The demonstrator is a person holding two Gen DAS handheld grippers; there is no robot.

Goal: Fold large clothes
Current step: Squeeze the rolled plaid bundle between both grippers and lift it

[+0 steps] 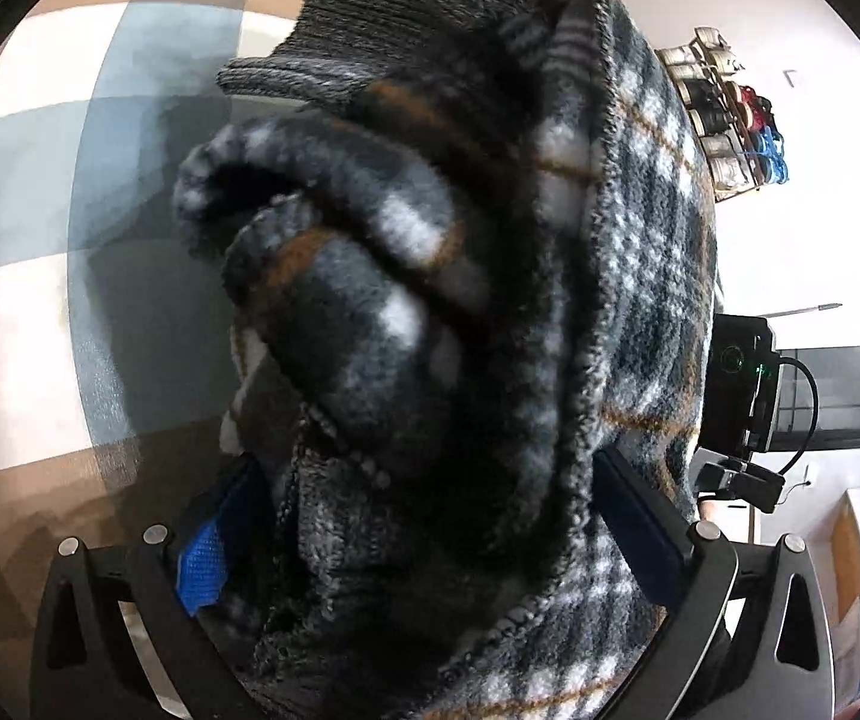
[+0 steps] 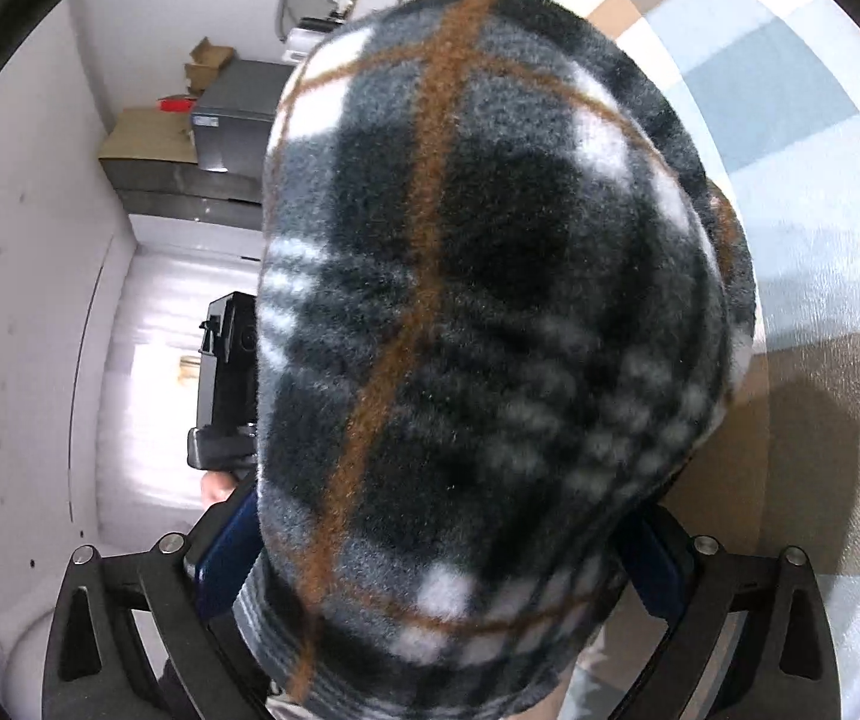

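Note:
A thick plaid fleece garment (image 1: 430, 312), dark grey with white and brown stripes and a grey knit cuff, is bunched up and fills the left wrist view. My left gripper (image 1: 424, 498) stands with its jaws wide and the bundle lies loosely between its blue pads (image 1: 202, 564). The same fleece (image 2: 490, 300) bulges taut in front of the right wrist camera. There my right gripper (image 2: 436, 540) has its jaws set wide, and the pads (image 2: 655, 552) press on the thick bundle from both sides. Both sets of fingertips are buried in cloth.
A checked mat (image 1: 40, 210) of blue, white and brown lies below, also seen on the right (image 2: 790, 138). Each view shows the other gripper's camera body (image 1: 742, 390) (image 2: 226, 384). A shoe rack (image 1: 730, 120), cardboard boxes and a grey cabinet (image 2: 232, 120) stand along white walls.

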